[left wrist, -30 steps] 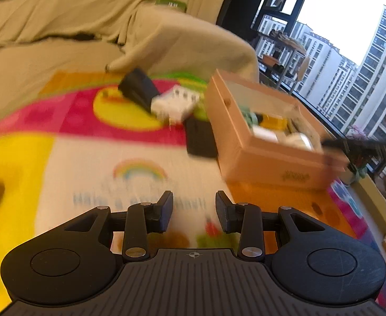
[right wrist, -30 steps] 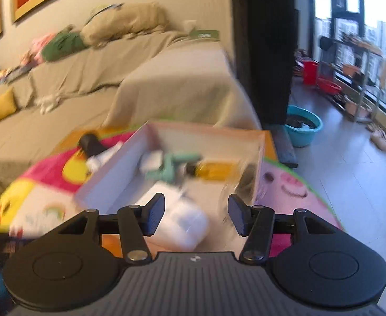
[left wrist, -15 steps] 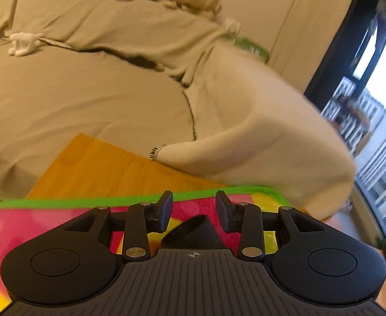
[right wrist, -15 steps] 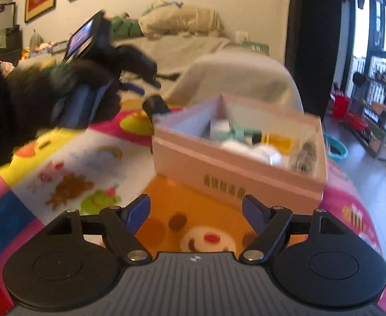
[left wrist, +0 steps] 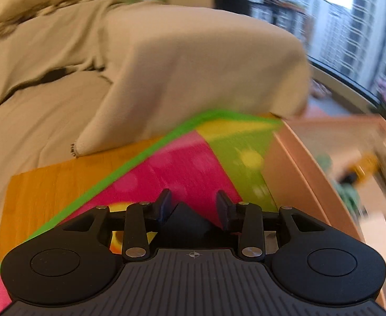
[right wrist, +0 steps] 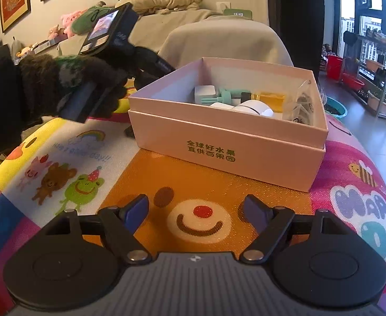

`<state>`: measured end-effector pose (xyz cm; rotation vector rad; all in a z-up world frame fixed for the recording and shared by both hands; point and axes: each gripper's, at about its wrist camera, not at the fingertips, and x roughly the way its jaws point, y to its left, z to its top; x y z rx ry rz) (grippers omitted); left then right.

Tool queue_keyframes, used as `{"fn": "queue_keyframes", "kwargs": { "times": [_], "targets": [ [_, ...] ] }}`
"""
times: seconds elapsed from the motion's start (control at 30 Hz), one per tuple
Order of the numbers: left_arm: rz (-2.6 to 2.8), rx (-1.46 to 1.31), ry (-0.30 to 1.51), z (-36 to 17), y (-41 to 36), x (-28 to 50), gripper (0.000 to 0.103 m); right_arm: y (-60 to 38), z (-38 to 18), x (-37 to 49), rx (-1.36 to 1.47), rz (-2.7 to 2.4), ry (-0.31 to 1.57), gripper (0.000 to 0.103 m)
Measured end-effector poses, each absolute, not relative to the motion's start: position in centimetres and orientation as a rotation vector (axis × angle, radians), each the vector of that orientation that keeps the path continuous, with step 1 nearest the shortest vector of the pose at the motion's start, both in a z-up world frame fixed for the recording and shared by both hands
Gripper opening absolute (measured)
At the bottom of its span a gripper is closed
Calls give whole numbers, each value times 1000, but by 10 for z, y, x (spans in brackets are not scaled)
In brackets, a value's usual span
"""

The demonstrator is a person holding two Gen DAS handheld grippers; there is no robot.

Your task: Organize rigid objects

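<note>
A pink cardboard box (right wrist: 227, 155) sits on a colourful play mat (right wrist: 87, 163) and holds several items, among them a teal part (right wrist: 219, 95), a white case (right wrist: 251, 105) and an amber bottle (right wrist: 269, 97). My left gripper (left wrist: 193, 205) is over the mat just left of the box wall (left wrist: 295, 163). A black wedge-shaped object (left wrist: 185, 220) sits between its fingers; the left pad touches it, the right pad stands a little apart. In the right wrist view the left gripper body (right wrist: 106, 52) is at the box's left. My right gripper (right wrist: 197, 210) is open and empty, in front of the box.
A beige-covered sofa (left wrist: 166, 60) rises right behind the mat's green edge. A bare wooden board (left wrist: 48, 184) lies between mat and sofa. To the right are a metal shelf rack (right wrist: 372, 60) and a teal basin (right wrist: 335, 108) on the floor by the window.
My left gripper has swung right, bringing the box wall into its view, with the black object still between its fingers. My right gripper has drawn back from the box and opened wider.
</note>
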<state>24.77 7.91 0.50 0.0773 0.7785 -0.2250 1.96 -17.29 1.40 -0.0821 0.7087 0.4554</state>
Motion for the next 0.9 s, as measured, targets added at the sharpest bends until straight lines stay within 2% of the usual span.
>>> {"fn": "queue_keyframes", "kwargs": {
  "times": [0.17, 0.33, 0.4, 0.63, 0.77, 0.9],
  "targets": [
    [-359, 191, 784, 6, 80, 201, 40, -171, 14, 20, -91, 464, 715, 85],
    [-409, 162, 792, 5, 87, 144, 40, -169, 14, 21, -108, 462, 717, 86],
    [-422, 135, 790, 4, 91, 122, 40, -168, 13, 21, -111, 461, 718, 86],
    [-225, -112, 764, 16, 117, 58, 41, -161, 13, 27, -64, 446, 752, 102],
    [-147, -236, 710, 29, 138, 23, 41, -153, 13, 32, -60, 402, 788, 103],
    [-212, -188, 707, 35, 132, -10, 41, -139, 15, 34, -179, 444, 826, 103]
  ]
}}
